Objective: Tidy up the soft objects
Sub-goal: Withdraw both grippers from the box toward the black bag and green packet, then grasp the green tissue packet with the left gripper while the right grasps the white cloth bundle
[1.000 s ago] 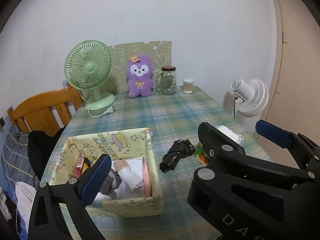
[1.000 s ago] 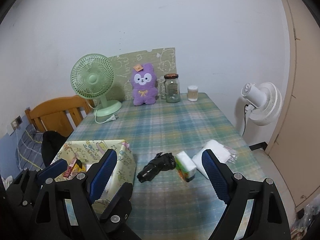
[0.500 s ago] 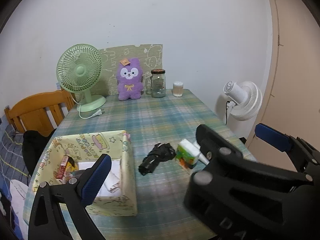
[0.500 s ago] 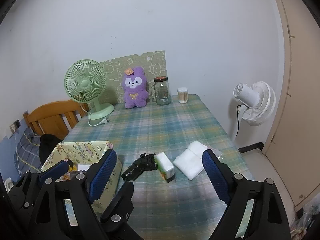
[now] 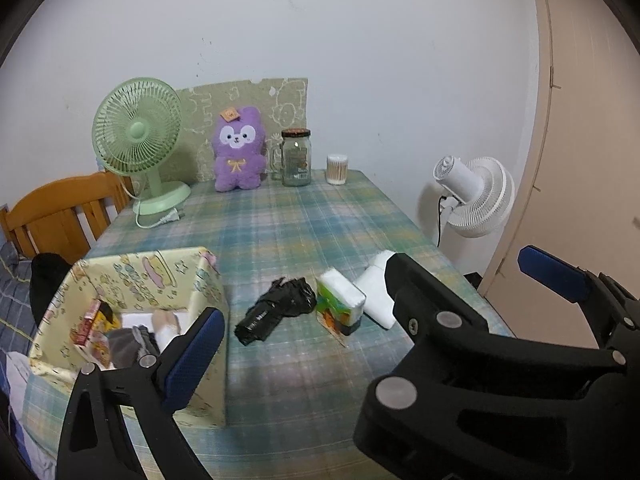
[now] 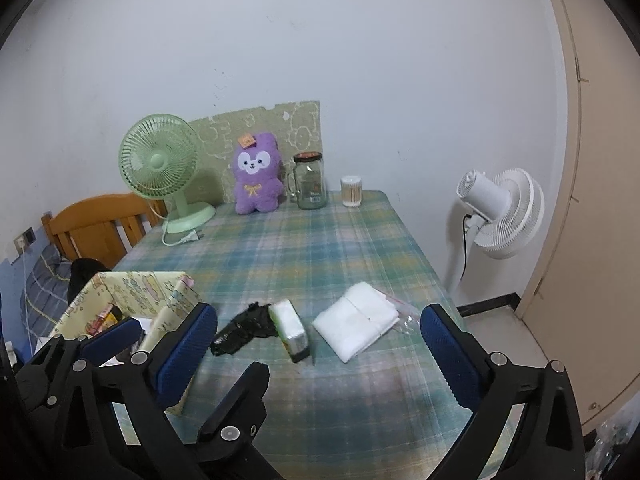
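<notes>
Soft things lie loose on the plaid tablecloth [image 6: 320, 248] beside the yellow cartoon-print box [image 5: 168, 276]: one crumpled black bag [image 6: 244, 326], one tissue pack [image 6: 290, 330] and one folded white cloth [image 6: 356, 326], with two fans and one purple plush [image 6: 256, 178] around. Inside the box sit socks [image 5: 136, 340] and snack packets [image 5: 94, 320]. Right gripper [image 6: 316, 356] is opening with nothing between its fingers, and the left gripper [image 5: 372, 320] stands spread wide and empty, partly blocking the cloth.
</notes>
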`<state>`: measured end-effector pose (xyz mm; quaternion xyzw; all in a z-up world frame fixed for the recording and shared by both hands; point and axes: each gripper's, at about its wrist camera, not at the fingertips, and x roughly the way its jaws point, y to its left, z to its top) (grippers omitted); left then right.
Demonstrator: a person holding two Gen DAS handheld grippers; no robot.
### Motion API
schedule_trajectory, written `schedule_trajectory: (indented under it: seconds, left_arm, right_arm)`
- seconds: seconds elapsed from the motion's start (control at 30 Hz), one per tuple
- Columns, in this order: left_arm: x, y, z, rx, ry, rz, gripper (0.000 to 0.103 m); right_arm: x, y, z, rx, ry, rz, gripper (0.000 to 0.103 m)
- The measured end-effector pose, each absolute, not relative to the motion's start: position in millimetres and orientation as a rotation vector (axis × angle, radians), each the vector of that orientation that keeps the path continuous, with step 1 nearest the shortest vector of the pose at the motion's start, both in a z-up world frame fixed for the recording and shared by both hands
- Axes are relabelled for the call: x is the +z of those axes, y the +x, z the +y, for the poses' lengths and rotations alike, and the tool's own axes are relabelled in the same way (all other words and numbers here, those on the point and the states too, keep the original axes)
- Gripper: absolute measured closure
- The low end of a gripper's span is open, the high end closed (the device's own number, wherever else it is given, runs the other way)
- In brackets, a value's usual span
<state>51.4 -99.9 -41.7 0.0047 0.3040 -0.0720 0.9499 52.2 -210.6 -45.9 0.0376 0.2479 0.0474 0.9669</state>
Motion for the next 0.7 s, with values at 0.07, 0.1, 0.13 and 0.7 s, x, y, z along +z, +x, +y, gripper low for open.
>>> schedule_trajectory:
  seconds: [0.07, 0.1, 0.13, 0.7]
  left_arm:
    - [-49.4, 55.1, -103.3, -0.151, 0.0, 0.627, 0.004]
    - [-51.6, 56.0, -104.9, -0.154, -0.005, 0.63, 0.004]
    - [-55.0, 57.8, -106.6, -0.156, -0.01, 0.633, 0.004]
    - [-99.7, 85.1, -112.8, -0.114, -0.023, 0.727, 0.009]
  right_arm:
    - [-51.4, 53.7, -213.2, 0.094, 0.077, 0.509, 0.0]
    - [-54.3, 55.0, -214.7, 0.094, 0.077, 0.513, 0.0]
    - [-57.8, 57.2, -216.9, 0.093, 0.077, 0.517, 0.0]
    - [-103.2, 91.7, -223.4, 0.122, 0.089, 0.604, 0.0]
